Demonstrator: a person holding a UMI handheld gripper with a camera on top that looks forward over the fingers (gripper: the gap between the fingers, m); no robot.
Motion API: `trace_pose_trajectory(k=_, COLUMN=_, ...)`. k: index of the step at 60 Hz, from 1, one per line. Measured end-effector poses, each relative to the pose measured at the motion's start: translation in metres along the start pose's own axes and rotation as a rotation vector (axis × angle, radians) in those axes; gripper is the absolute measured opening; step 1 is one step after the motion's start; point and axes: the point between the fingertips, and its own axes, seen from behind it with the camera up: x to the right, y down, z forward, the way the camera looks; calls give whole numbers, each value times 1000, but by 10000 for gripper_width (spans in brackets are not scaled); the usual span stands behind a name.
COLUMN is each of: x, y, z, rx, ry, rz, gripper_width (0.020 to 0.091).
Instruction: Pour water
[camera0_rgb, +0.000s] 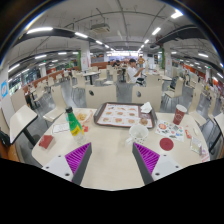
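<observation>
My gripper (111, 160) hangs above the near part of a cream table (112, 140), its two fingers spread wide with purple pads (76, 158) on their inner faces and nothing between them. Beyond the fingers to the left stands a green bottle with a yellow cap (72, 122). Far right on the table stands a reddish-brown cup (180, 114). Both are well ahead of the fingers and apart from them.
A tray (124, 114) with small items lies mid-table. A red disc (166, 144) and a plate of small coloured things (165, 128) sit right of it. A red flat piece (45, 141) lies at the left. Chairs, tables and a person (131, 70) fill the hall behind.
</observation>
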Motion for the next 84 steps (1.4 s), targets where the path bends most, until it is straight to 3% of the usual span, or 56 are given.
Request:
trace_pose_trajectory(k=15, x=6, y=4, z=36, rx=31, ry=-22, rz=-20, gripper_width=848)
trace_pose_trajectory(k=30, x=-80, y=24, z=83, rx=107, ry=-118, rz=-31, gripper_width=846)
trace_pose_trajectory(k=42, x=-147, y=11, z=164, rx=188, ry=-49, rz=11, gripper_width=850)
trace_pose_trajectory(k=53, x=-156, y=-18, z=241, rx=284, ry=79, rz=-18, gripper_width=846)
trace_pose_trajectory(k=55, x=-156, y=-24, z=248, rx=308, ry=96, rz=-16, gripper_width=797)
trace_pose_trajectory(k=57, x=-157, y=-20, z=259, rx=292, ry=108, rz=-21, gripper_width=530)
trace_pose_trajectory(k=58, x=-156, y=-17, z=263, rx=281, ry=113, rz=-22, gripper_width=508)
trace_pose_trajectory(k=59, x=-155, y=-23, z=266, rx=312, ry=124, rz=-21, gripper_width=501)
trace_pose_trajectory(k=66, x=-155, y=-28, z=267, rx=330, ry=173, rz=-37, gripper_width=459)
trace_pose_trajectory(k=73, x=-158, y=-26, z=272, rx=285, ry=154, rz=-50, gripper_width=368)
trace_pose_trajectory(k=80, x=-154, y=-30, z=274, rx=223, ry=111, rz=-6, gripper_width=368)
trace_pose_trajectory(k=84, x=-149, y=-55, z=265, rx=250, ry=71, rz=89, gripper_width=369)
